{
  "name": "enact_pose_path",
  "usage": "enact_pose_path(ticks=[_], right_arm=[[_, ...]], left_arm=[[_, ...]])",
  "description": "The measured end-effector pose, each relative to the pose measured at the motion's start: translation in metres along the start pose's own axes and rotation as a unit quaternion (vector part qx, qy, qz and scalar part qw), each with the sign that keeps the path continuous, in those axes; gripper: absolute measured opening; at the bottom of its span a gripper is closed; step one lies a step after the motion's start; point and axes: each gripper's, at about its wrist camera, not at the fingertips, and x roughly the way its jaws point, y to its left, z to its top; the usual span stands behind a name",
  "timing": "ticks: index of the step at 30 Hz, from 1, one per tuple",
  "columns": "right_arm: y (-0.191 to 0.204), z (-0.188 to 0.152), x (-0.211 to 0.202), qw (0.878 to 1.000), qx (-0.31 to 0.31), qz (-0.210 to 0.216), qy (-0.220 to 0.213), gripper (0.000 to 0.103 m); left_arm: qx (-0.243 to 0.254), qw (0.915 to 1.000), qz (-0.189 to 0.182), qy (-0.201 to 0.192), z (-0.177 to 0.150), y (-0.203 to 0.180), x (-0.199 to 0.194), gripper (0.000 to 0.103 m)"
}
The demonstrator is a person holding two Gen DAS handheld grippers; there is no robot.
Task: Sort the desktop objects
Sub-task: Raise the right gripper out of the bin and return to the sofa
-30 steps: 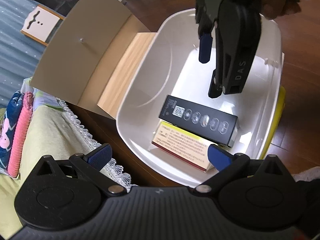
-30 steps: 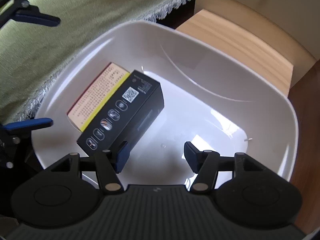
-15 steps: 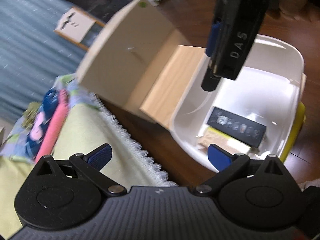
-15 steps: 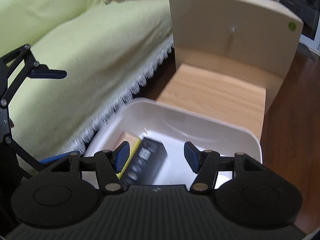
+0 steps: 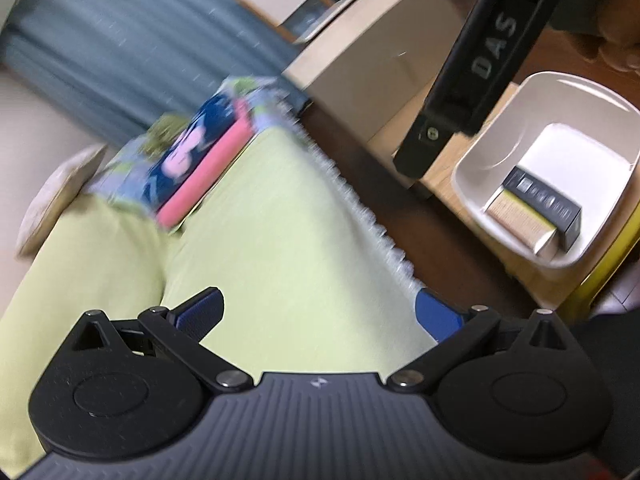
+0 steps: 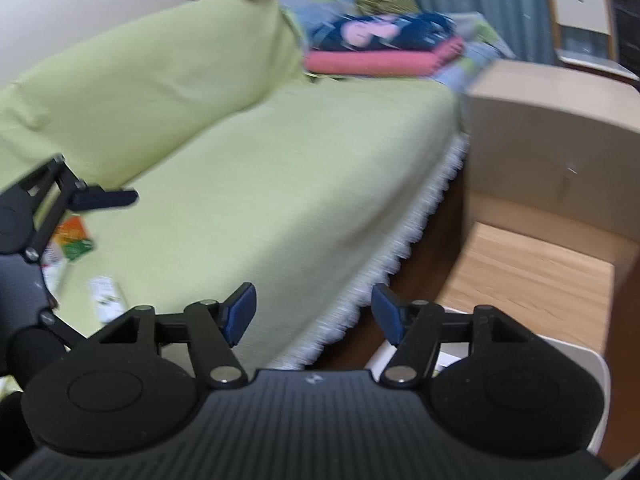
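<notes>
The white basin (image 5: 496,148) sits at the right of the left wrist view, with a black box (image 5: 548,204) and a tan and yellow box (image 5: 520,220) lying side by side inside it. My left gripper (image 5: 320,314) hangs open and empty over the green sofa cover, well away from the basin. My right gripper (image 6: 313,312) is over the sofa's fringed edge; its jaws are opening and nothing is between them. Only the basin's rim (image 6: 568,346) shows in the right wrist view. An orange and green packet (image 6: 74,238) and a white item (image 6: 106,298) lie on the sofa.
A wooden crate with a raised cardboard flap (image 6: 532,268) stands beside the basin on the dark floor. Folded pink and blue cloth (image 6: 384,46) rests at the sofa's far end. A black finger (image 5: 472,80) of the right gripper crosses the upper right of the left wrist view.
Both grippers have risen out of the basin and swung toward the sofa. The basin and its boxes look smaller and farther off. The right jaws stand slightly wider.
</notes>
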Motion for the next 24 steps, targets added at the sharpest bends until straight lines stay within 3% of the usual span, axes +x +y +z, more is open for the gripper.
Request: enact_pose_path(ticks=[14, 21, 24], right_arm=[[0.118, 0.011, 0.008, 0.992, -0.075, 0.106, 0.004, 0.064], [0.171, 0.005, 0.025, 0.984, -0.110, 0.139, 0.018, 0.065], [0.194, 0.002, 0.031, 0.980, -0.125, 0.153, 0.024, 0.065]], left_arm=[[-0.125, 0.9865, 0.059, 0.089, -0.101, 0.045, -0.061, 0.103], [-0.193, 0.9701, 0.086, 0.119, -0.146, 0.066, -0.081, 0.103], [-0.232, 0.9587, 0.098, 0.132, -0.162, 0.076, -0.089, 0.103]])
